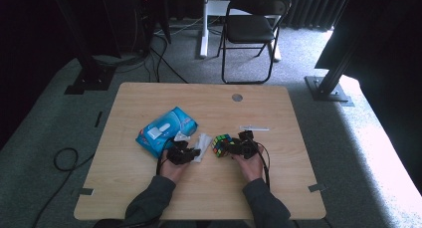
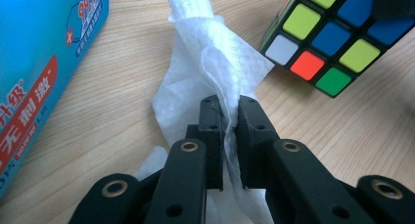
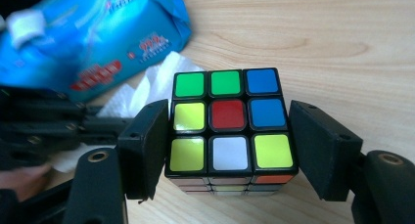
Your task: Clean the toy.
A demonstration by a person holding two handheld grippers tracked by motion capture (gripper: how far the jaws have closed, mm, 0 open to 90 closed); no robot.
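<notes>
A white wet wipe (image 2: 210,53) lies crumpled on the wooden table (image 1: 209,198), and my left gripper (image 2: 230,104) is shut on one of its folds. Left of it is a blue pack of wipes (image 1: 166,131), also seen as the blue pack (image 2: 29,62). A scrambled colour cube (image 3: 227,116) sits on the table between the jaws of my right gripper (image 3: 230,111), which press on its two sides. From above, the left gripper (image 1: 181,152) and right gripper (image 1: 235,147) face each other, with the wipe (image 1: 201,147) and the cube (image 1: 221,145) between them.
A thin white strip (image 1: 254,128) lies behind the right gripper. A round cable hole (image 1: 237,97) sits near the table's far edge. A black folding chair (image 1: 251,24) stands beyond the table, with cables on the carpet to the left.
</notes>
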